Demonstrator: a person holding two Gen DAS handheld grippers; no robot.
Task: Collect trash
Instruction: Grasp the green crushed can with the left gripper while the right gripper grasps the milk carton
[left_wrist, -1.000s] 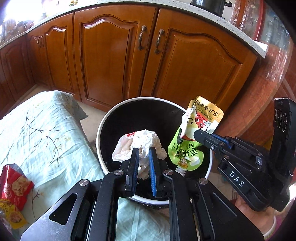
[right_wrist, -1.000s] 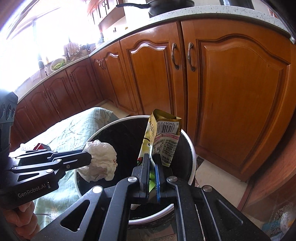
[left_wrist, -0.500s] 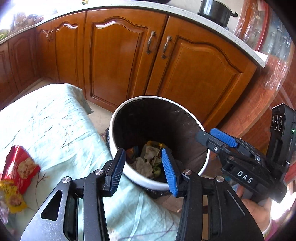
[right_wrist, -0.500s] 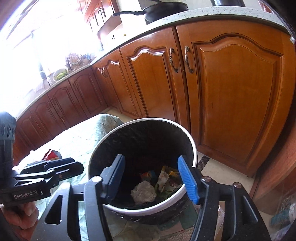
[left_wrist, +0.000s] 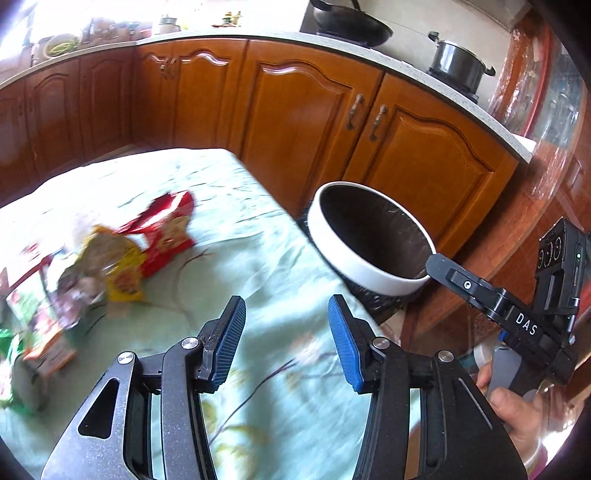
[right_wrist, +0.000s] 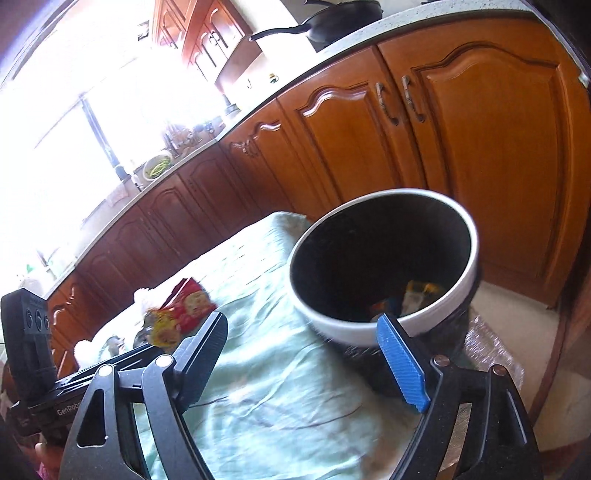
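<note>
Trash wrappers (left_wrist: 122, 254) lay in a pile on the left of the green cloth (left_wrist: 258, 266), w/ the bin (left_wrist: 369, 273) just beside its right edge, probably for short carry. Left gripper (left_wrist: 286, 339) & right gripper (right_wrist: 306, 365) were both wide open, holding nothing.

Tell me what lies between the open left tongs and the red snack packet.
Only bare pale green tablecloth, seen in the left wrist view, separates the left tongs from the red snack packet.

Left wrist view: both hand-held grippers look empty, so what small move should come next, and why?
Probably carry the open left hand-held gripper left toward the red snack wrapper, since wrappers lie on the green tablecloth outside the trash bin.
</note>
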